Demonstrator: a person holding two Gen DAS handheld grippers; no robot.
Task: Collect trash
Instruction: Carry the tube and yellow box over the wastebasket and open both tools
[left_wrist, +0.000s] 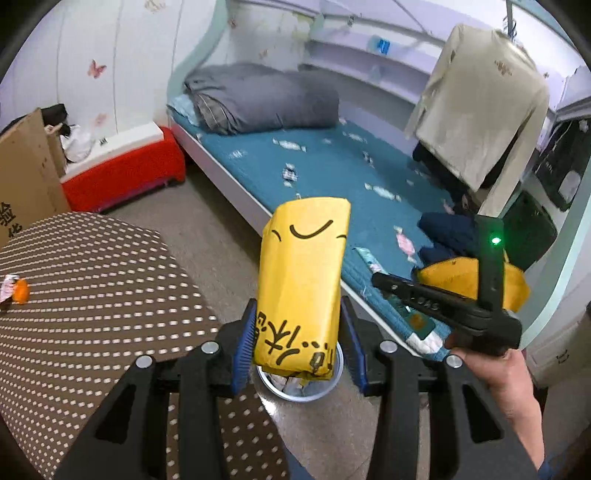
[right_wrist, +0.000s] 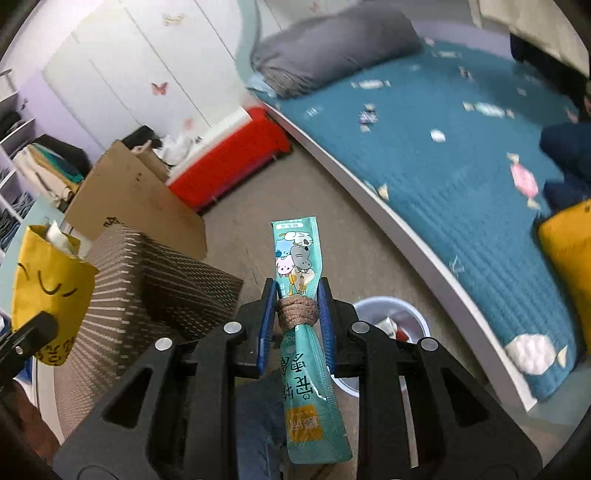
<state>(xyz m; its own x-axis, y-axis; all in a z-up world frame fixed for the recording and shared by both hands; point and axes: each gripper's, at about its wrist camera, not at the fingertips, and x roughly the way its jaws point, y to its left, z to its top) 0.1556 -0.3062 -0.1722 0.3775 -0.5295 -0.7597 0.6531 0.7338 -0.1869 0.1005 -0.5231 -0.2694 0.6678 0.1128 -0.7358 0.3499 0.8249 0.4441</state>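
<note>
My left gripper (left_wrist: 300, 332) is shut on a yellow tissue pack (left_wrist: 303, 280) with a smiling face, held upright above a round white trash bin (left_wrist: 325, 387) on the floor. The pack also shows at the left of the right wrist view (right_wrist: 48, 288). My right gripper (right_wrist: 295, 314) is shut on a teal snack pouch (right_wrist: 297, 258) tied round its middle with brown cord. It is held beside and above the trash bin (right_wrist: 413, 314), which has wrappers inside. The right gripper also shows at the right of the left wrist view (left_wrist: 436, 302).
A brown dotted table (left_wrist: 92, 295) with an orange wrapper (left_wrist: 16, 291) is at left. A bed with a teal sheet (left_wrist: 332, 173), a grey pillow and scattered wrappers lies ahead. A red box (left_wrist: 122, 177) and a cardboard box (left_wrist: 26, 173) stand by the wall.
</note>
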